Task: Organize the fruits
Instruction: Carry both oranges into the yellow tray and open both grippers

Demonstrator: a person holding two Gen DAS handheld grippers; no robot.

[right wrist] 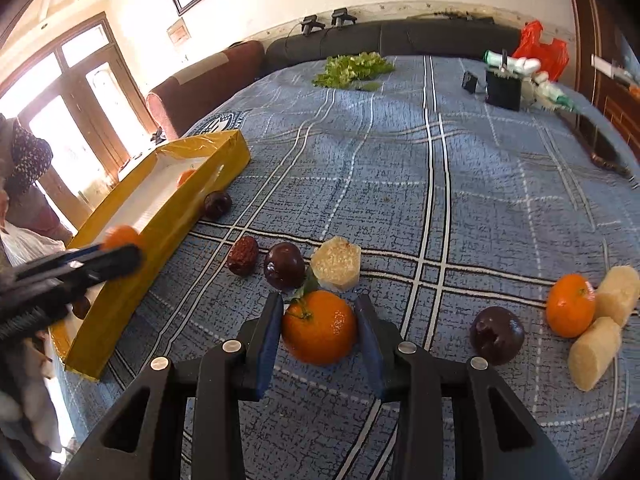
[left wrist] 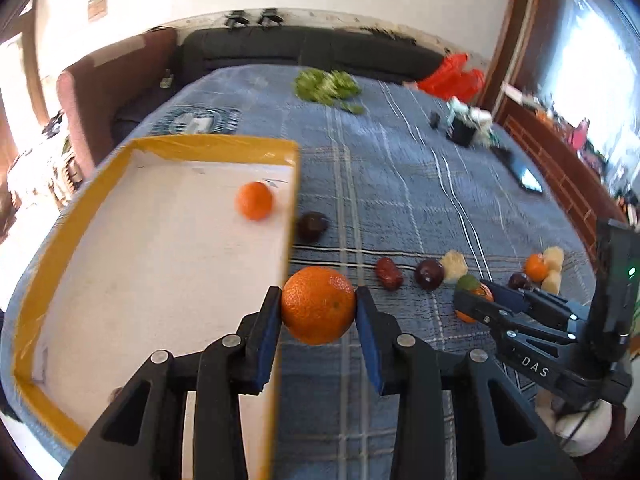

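My left gripper [left wrist: 318,304] is shut on an orange [left wrist: 318,305] and holds it above the right wall of the yellow-rimmed box [left wrist: 216,146]. Another orange [left wrist: 254,201] lies inside the box. My right gripper [right wrist: 318,326] is shut on a leafed orange [right wrist: 319,328] that rests on the blue plaid cloth [right wrist: 480,200]. In the left wrist view the right gripper [left wrist: 478,298] shows at the right. In the right wrist view the left gripper [right wrist: 120,250] shows at the left with its orange [right wrist: 122,237], over the box [right wrist: 160,216].
On the cloth lie dark plums [right wrist: 284,266] [right wrist: 497,335] [right wrist: 217,204], a red date [right wrist: 243,255], pale cut chunks [right wrist: 336,264] [right wrist: 596,354], and another orange [right wrist: 570,305]. Green leaves [right wrist: 352,69], a black container [right wrist: 503,89] and a red bag [right wrist: 542,50] are at the far side.
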